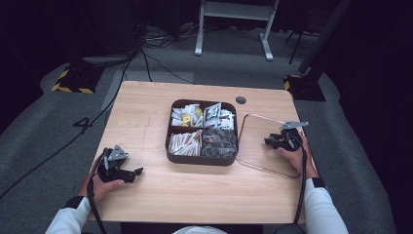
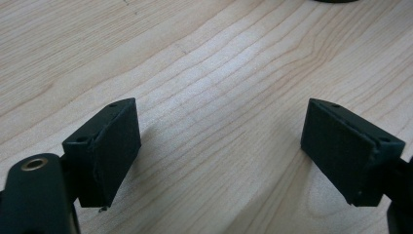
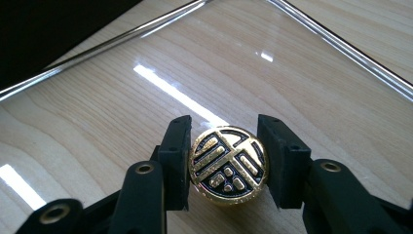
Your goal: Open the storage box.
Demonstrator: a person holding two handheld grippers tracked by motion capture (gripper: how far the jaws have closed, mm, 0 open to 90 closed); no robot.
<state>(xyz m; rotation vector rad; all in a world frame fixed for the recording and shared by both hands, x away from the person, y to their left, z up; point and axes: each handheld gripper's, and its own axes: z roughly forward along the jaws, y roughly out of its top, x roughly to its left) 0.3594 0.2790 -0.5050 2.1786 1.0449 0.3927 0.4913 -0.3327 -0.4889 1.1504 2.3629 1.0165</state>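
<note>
Looking along my right gripper (image 3: pixel 228 163), I have a round gold-and-black token (image 3: pixel 229 165) sitting between its two black pads, which flank the disc on either edge. It seems to touch the pad on the left of that view, while a thin sliver of gap shows against the other, so I read this as jaws bracketing it loosely rather than clamping; the disc rests low on a clear glass tray (image 3: pixel 316 29) lying on the wooden table (image 3: pixel 370 14).

I judge the token small, light, rigid and glossy, probably foil-wrapped or stamped metal. It should not crush easily, but a smooth round rim can squirt out of flat pads. The best hold is straight across its widest line, pads square to the rim, with firm pressure.

My left gripper (image 2: pixel 219 151) has its jaws spread wide over bare wood grain, nothing between them.

Further out, the high view places my right gripper (image 1: pixel 272 142) over the glass tray (image 1: pixel 253 117), just right of a dark four-part box (image 1: pixel 169 146) of sachets and packets at mid-table, and my left gripper (image 1: pixel 138 171) resting on the table (image 1: pixel 146 97) near its front-left, well apart from the box.

The right gripper view gives me the token's pattern and the pad contact, which the high view is too distant to resolve. The high view gives the layout: tray touching or just beside the box.
</note>
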